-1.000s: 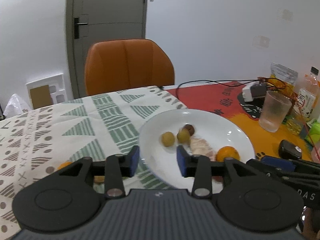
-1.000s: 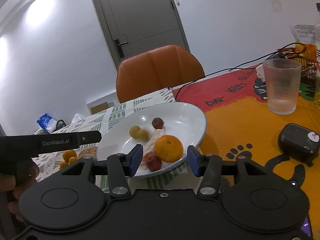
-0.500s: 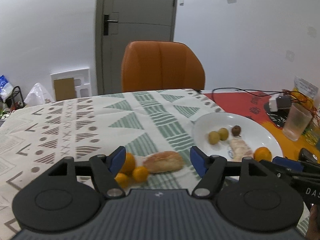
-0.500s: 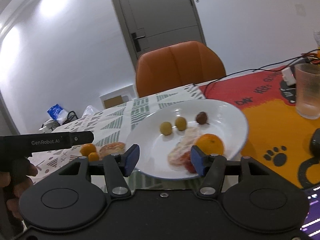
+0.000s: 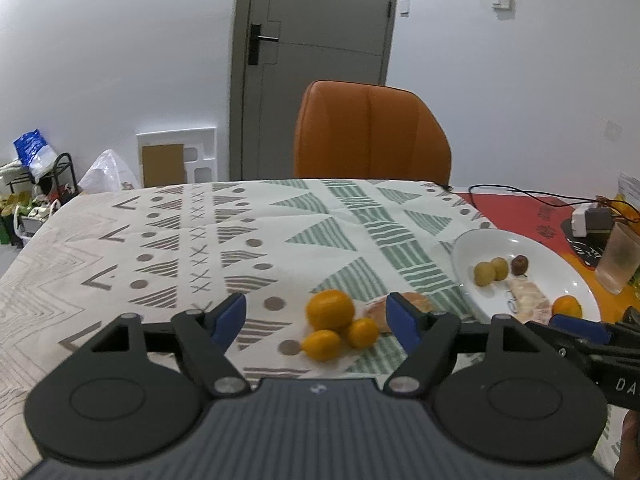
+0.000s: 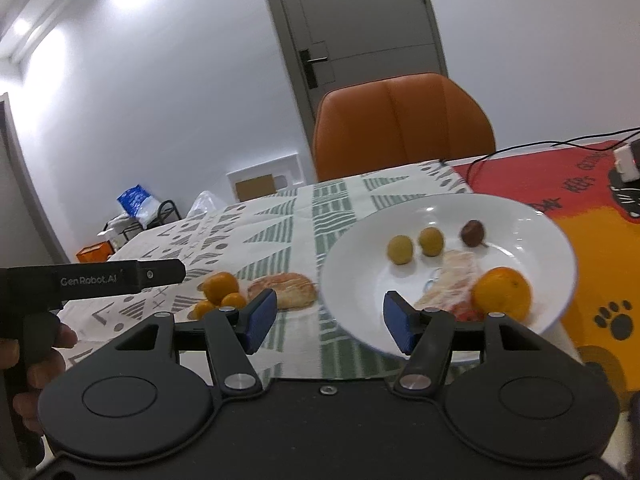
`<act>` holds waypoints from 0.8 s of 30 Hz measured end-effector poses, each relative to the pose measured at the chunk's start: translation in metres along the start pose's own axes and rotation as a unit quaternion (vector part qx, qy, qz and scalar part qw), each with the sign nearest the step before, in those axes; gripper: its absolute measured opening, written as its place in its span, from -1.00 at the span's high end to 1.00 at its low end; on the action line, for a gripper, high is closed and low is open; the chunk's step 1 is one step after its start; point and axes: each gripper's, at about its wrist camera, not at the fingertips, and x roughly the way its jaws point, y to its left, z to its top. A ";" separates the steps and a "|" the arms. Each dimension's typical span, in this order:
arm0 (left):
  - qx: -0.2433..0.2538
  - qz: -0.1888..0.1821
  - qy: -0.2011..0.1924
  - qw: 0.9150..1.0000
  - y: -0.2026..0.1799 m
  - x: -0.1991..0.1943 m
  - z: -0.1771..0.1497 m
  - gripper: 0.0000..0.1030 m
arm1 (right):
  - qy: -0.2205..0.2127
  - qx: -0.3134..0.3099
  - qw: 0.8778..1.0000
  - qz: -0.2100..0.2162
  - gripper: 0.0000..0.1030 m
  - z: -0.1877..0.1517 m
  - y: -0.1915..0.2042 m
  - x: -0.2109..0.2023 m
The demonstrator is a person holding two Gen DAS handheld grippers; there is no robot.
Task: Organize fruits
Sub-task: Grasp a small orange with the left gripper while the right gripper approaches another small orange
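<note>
Three oranges (image 5: pixel 330 309) lie bunched on the patterned tablecloth beside a bread roll (image 5: pixel 416 303). My left gripper (image 5: pixel 316 316) hovers just short of them. Its jaws are opening, the oranges show in the gap, and the pads touch nothing. To the right a white plate (image 5: pixel 476 248) holds two yellow-green fruits (image 5: pixel 485 273), a dark red fruit (image 5: pixel 520 265), a wrapped packet (image 5: pixel 526 295) and an orange (image 5: pixel 567 306). My right gripper (image 6: pixel 329 318) is open and empty at the near left rim of the plate (image 6: pixel 540 240). The oranges (image 6: pixel 219 286) and the roll (image 6: pixel 286 288) lie to its left.
An orange chair (image 5: pixel 372 132) stands behind the table. A ribbed glass (image 5: pixel 618 258), a white adapter (image 5: pixel 588 218) and a black cable sit on the red and orange mat to the right of the plate. A hand (image 6: pixel 32 360) holds the left gripper's handle.
Both views have swung left. The oranges and roll have come between the left jaws, which have spread much wider. The right jaws have widened a little, and the plate now sits further right.
</note>
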 end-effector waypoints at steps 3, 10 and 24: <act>-0.006 0.005 0.001 1.000 0.008 0.001 -0.002 -0.46 | 0.004 -0.006 1.000 0.005 -0.16 0.001 0.006 0.005; -0.020 0.009 0.009 1.000 0.024 0.005 -0.008 -0.46 | 0.013 -0.018 1.000 0.012 -0.16 0.002 0.018 0.017; -0.037 -0.016 0.025 0.999 0.033 0.026 -0.018 -0.46 | 0.034 -0.036 0.998 0.025 -0.15 0.002 0.035 0.043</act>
